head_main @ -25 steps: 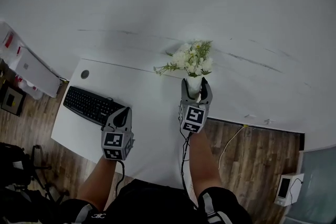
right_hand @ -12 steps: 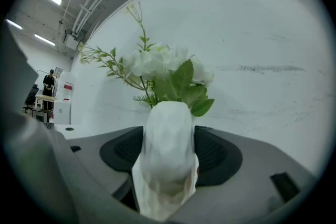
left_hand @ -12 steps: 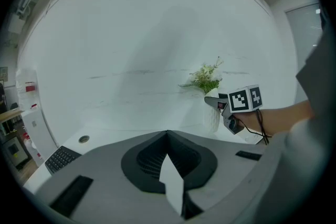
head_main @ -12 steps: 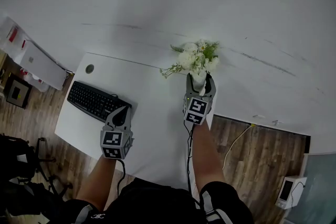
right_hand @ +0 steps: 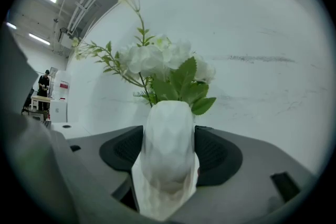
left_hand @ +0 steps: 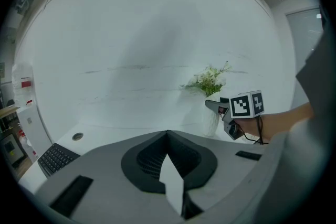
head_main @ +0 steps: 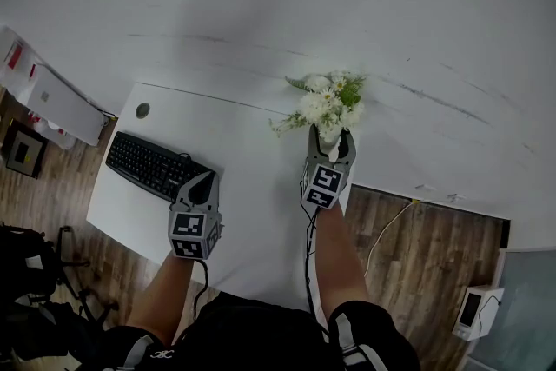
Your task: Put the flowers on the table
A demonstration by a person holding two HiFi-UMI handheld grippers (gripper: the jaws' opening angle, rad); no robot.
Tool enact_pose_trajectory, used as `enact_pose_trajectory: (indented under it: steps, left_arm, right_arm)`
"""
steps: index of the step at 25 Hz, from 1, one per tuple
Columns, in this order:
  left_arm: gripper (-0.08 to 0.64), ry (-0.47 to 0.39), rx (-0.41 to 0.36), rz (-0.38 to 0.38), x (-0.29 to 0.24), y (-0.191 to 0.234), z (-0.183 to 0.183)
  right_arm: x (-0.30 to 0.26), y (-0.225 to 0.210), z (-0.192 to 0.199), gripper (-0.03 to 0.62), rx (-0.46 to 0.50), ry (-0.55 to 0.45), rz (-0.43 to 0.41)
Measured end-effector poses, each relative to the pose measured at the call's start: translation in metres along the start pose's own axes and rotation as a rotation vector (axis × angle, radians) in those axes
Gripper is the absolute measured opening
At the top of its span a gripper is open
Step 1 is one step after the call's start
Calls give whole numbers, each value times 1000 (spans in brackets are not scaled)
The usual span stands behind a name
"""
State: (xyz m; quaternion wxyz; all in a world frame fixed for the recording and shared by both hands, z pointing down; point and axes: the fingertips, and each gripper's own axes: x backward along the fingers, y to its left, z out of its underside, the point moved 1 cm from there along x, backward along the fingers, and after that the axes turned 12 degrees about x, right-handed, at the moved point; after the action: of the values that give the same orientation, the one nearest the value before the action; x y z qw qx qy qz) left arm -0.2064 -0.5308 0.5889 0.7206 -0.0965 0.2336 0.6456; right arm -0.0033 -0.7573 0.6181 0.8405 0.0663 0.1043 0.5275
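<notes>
Vase [right_hand: 168, 165] w/ flowers [right_hand: 157, 60] is clamped upright in right gripper [head_main: 331, 140] jaws, over tabletop [head_main: 252, 152] rear; left gripper [head_main: 201, 183] jaws closed, empty.

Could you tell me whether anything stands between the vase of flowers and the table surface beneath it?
Nothing visible does. The right claw grips the vase at a bare stretch of the table; the keyboard lies well to the left.
</notes>
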Motion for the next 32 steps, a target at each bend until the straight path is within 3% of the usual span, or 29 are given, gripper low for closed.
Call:
enact_pose_trajectory:
  steps: [26,28,30,32]
  left_arm:
    - [2,-35,15,74,22,-17,-15]
    - [2,-47,12,83,27,-21,-18]
    - [2,-66,10,94,34,-25,-23]
    - [2,-81,8,109,44,-29,-27]
  right_arm:
    - [57,6,-17,356,-11,2,-10]
    - [73,7,-18,342,-28,5,-9]
    - [93,8,-22,271,-51,8,-4]
    - [117,8,-32,258,-73,8,21]
